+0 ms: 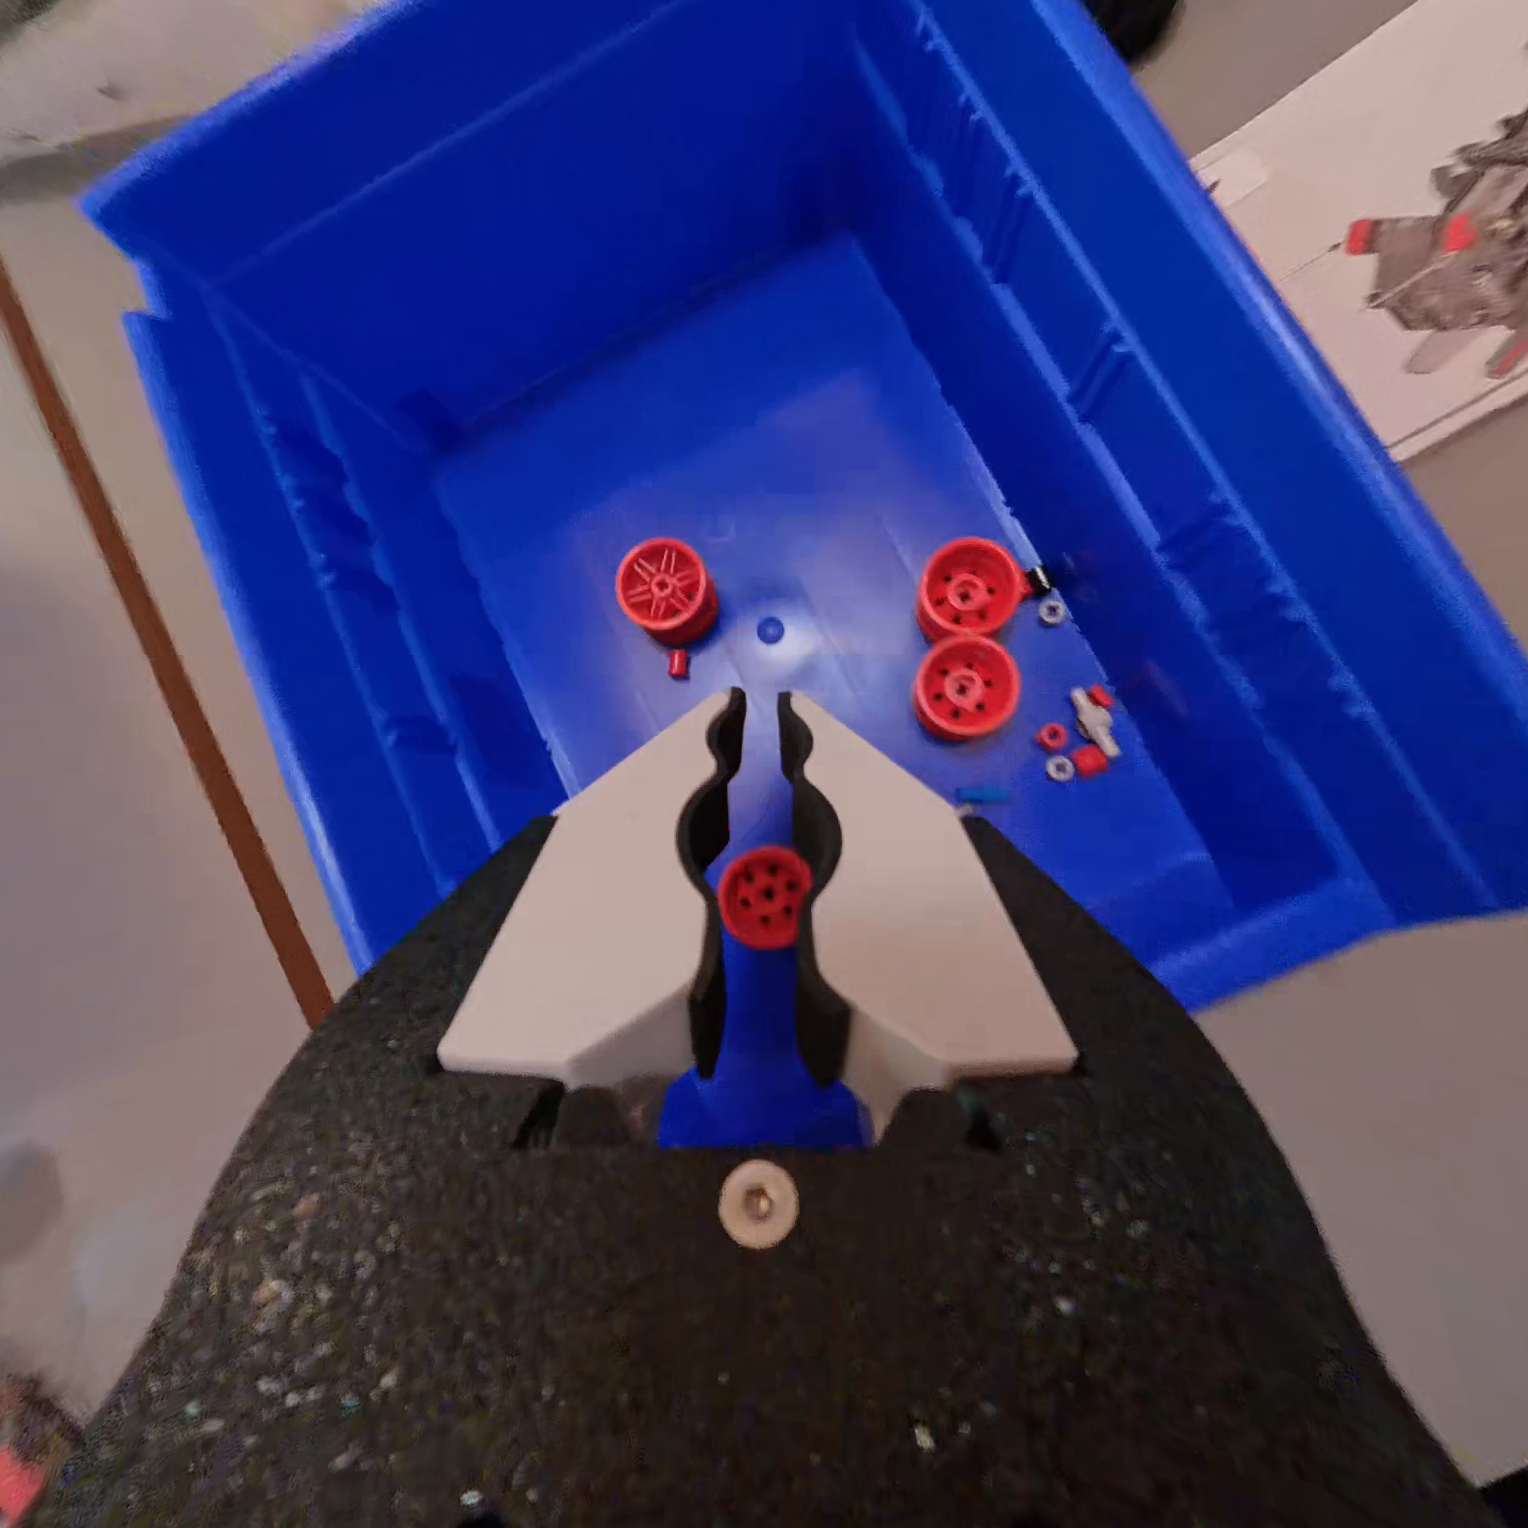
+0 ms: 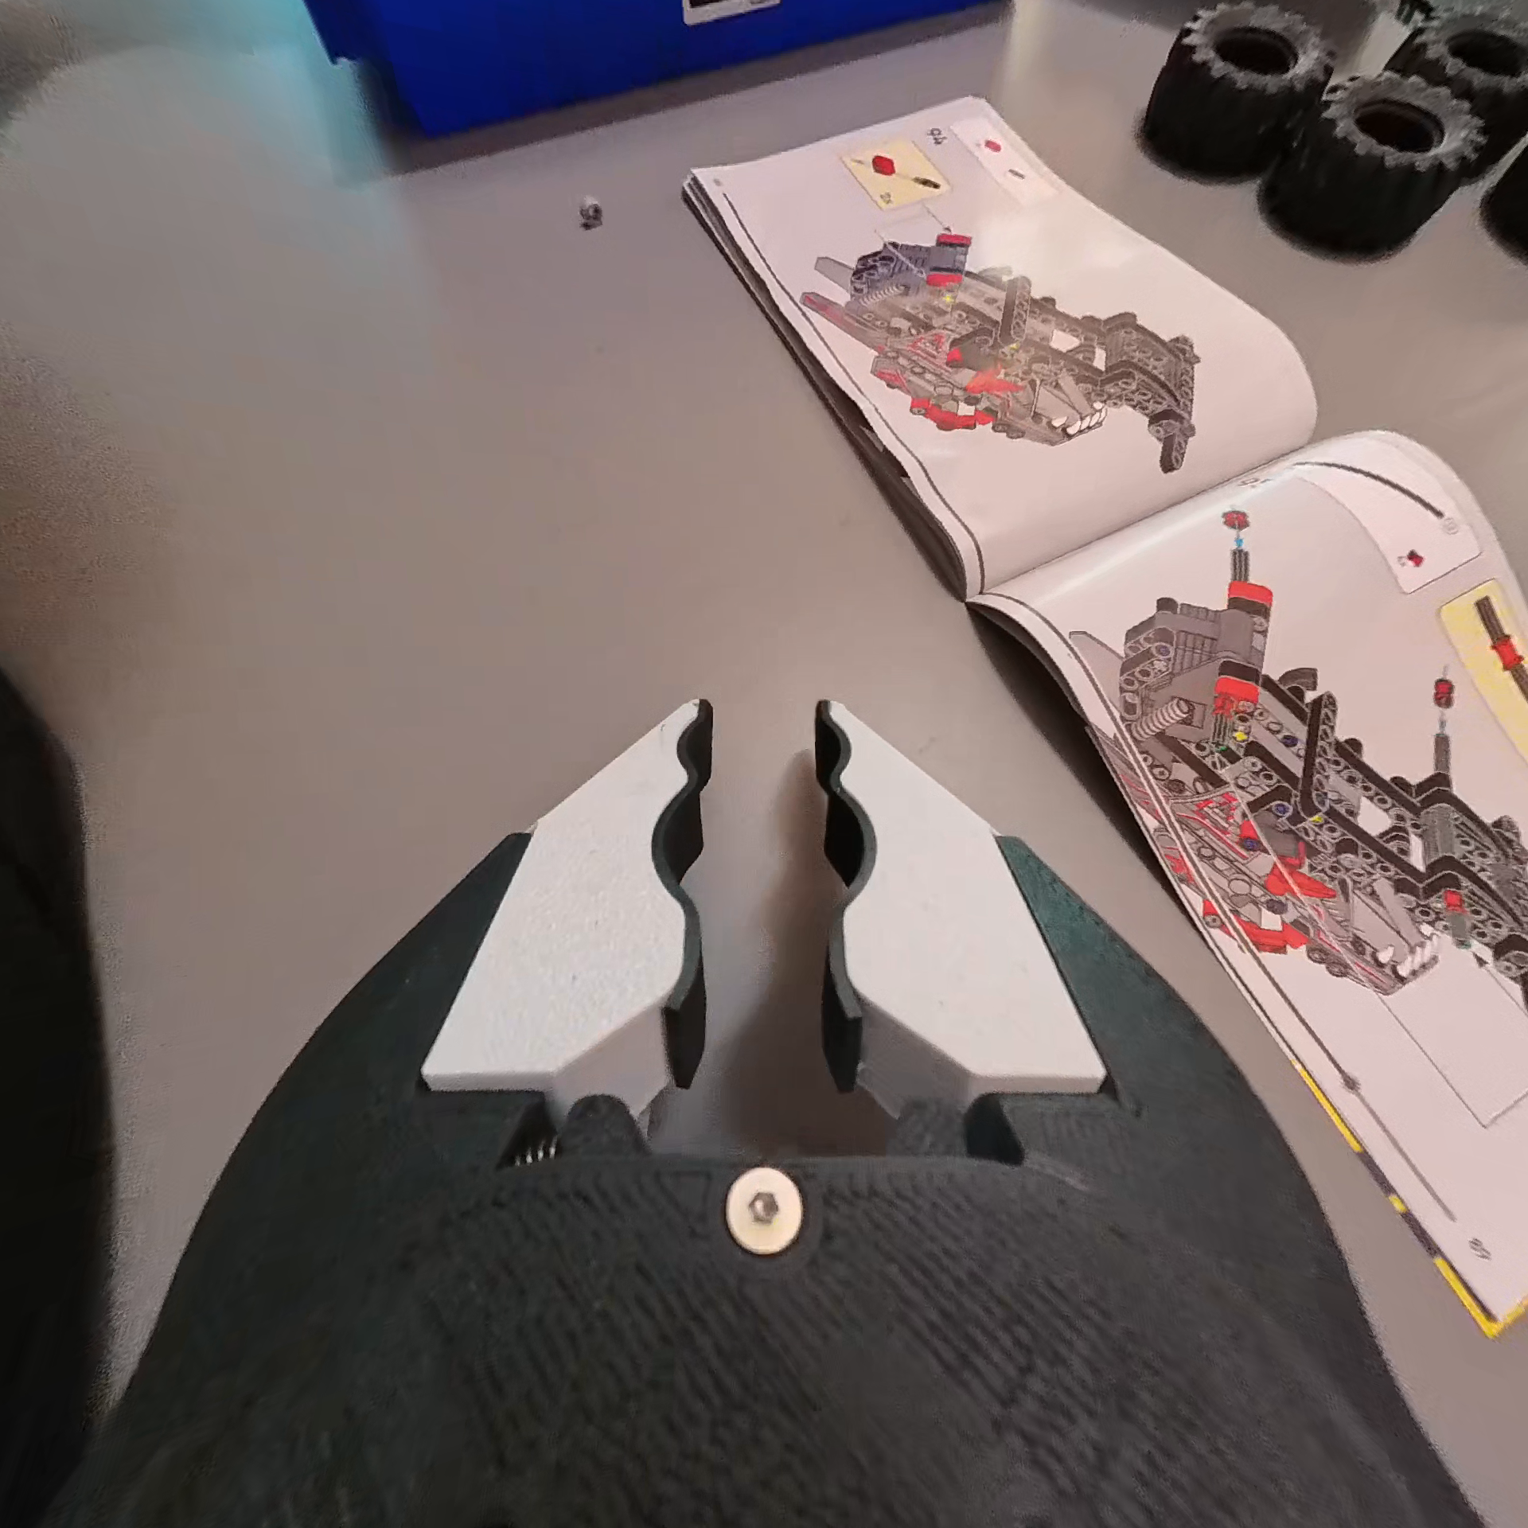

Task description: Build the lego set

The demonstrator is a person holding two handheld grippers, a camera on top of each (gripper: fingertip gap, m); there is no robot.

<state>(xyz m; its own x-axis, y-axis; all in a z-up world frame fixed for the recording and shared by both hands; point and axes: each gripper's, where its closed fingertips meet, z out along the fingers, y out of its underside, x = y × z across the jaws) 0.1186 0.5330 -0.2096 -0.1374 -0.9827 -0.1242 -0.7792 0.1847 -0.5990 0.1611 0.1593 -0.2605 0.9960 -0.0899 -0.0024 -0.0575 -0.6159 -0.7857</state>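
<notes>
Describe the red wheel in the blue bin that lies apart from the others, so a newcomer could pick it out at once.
Look inside the big blue bin. On its floor, left of the centre, one red wheel lies by itself, with a tiny red peg just below it. Unlike the two stacked-looking wheels on the right, it shows thin crossing spokes rather than a ring of small holes.

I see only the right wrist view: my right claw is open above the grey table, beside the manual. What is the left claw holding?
Observer: The left claw grips one red wheel hub deep between its fingers, above the blue bin.
Operator: Are there more hubs in the bin?
Observer: Yes, three: a single red hub at the view's left, and a pair of red hubs close together at the right.
Operator: Anything else inside?
Observer: Small red and grey parts lie beside that pair, near the bin's right wall.
</notes>
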